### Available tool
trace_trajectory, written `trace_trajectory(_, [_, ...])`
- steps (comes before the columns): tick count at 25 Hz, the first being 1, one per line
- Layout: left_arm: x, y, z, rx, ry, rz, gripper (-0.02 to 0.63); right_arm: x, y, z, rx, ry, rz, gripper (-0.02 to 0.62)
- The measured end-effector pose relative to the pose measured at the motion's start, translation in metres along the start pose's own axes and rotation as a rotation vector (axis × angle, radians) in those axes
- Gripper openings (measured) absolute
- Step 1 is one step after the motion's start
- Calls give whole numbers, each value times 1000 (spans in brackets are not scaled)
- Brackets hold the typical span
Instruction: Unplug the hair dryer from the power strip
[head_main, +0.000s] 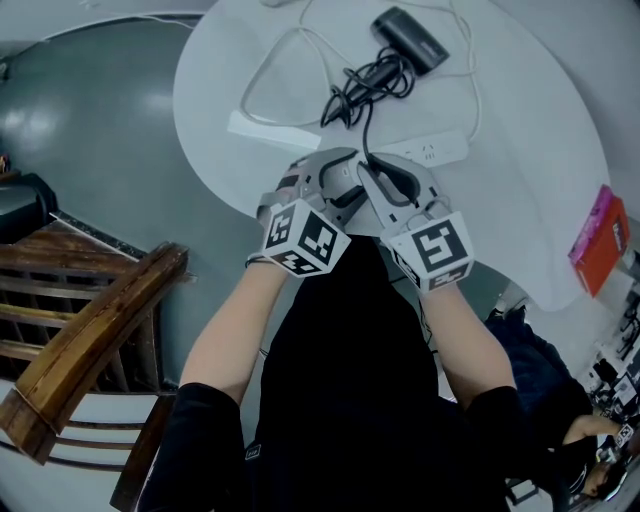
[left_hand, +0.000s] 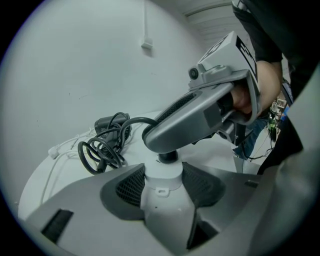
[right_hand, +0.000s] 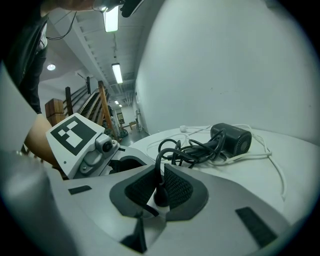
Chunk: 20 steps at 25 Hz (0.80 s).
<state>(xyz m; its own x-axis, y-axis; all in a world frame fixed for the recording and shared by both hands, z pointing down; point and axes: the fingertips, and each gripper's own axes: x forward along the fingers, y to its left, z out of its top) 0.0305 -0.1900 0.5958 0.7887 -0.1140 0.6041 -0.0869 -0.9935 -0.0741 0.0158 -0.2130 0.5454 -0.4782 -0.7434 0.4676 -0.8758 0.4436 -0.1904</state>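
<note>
Head view: black plastic hair dryer (head_main: 410, 40) lies at the far side of the round white table (head_main: 540, 150). Its coiled black cord (head_main: 365, 85) runs near to the white oblong power strip (head_main: 435, 150), where left gripper (head_main: 340, 165) and right gripper (head_main: 380, 170) meet. Left gripper view: jaws clamped on the strip's end, small black plug (left_hand: 167, 157) seated on top. Right gripper view: jaws pinched on that plug's base, left gripper just beside
</note>
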Motion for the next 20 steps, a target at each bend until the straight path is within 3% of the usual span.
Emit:
trace_trajectory(16, [2, -2, -3, 26, 28, -1, 239, -6, -1, 7, 35, -25, 3, 64])
trace_trajectory(20, [3, -2, -3, 27, 25, -4, 239, -27, -10, 25, 77, -109, 4, 64])
